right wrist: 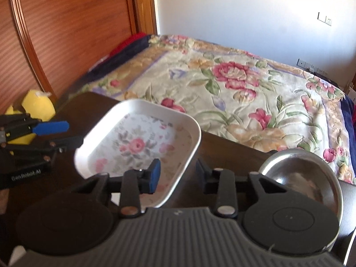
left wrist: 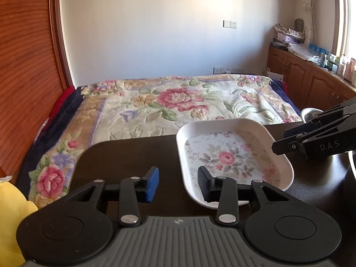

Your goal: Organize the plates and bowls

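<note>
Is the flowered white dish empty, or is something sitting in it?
Empty. The flowered dish shows only its printed rose pattern across the whole bottom in both wrist views; nothing lies inside it.

We note a dark brown table [left wrist: 138, 155] with a rounded corner, standing just in front of the bed [left wrist: 155, 102]. On the table lies a white rectangular plate [left wrist: 224, 151] with a rose print inside (its rim is plain white). To the right of the plate, near the table's far edge, sits a metal bowl [right wrist: 302, 178]. A floral blanket [right wrist: 233, 84] covers the bed behind the plate.
</note>
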{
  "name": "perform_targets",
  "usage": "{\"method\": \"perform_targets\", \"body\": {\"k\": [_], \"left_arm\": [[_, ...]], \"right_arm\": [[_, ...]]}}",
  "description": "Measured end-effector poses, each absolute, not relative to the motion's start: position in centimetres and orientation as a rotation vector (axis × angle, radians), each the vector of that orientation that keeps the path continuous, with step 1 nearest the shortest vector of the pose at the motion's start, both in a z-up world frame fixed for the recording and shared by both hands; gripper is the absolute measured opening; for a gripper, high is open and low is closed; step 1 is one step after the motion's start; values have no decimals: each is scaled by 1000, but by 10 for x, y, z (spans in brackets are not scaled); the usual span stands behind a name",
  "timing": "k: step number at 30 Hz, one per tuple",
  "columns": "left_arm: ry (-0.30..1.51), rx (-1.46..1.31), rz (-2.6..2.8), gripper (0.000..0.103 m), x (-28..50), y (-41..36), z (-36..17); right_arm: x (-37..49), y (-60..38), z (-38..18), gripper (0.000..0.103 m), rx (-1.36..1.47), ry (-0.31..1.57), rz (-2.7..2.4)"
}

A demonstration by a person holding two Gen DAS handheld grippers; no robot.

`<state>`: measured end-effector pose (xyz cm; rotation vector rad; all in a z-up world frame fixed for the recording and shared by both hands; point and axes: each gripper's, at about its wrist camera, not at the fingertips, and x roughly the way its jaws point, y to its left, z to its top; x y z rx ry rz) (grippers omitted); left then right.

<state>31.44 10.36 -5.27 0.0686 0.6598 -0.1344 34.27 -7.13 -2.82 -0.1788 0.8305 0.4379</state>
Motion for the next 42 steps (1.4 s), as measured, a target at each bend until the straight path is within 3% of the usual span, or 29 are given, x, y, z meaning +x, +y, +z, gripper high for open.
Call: {"method": "perform_targets", "body": {"k": [13, 21, 27, 42], "left_arm": [[703, 40, -161, 30, 335, 105, -63], [732, 21, -169, 24, 339, 105, -71], [734, 4, -180, 13, 338, 106, -72], [666, 5, -159, 12, 288, 109, -30]], "right_arm": [[362, -70, -39, 26, -204, 925, 469], [361, -67, -42, 15, -210, 941, 495], [360, -68, -42, 15, -189, 947, 506], [321, -71, -10, 15, -109, 855, 542]]}}
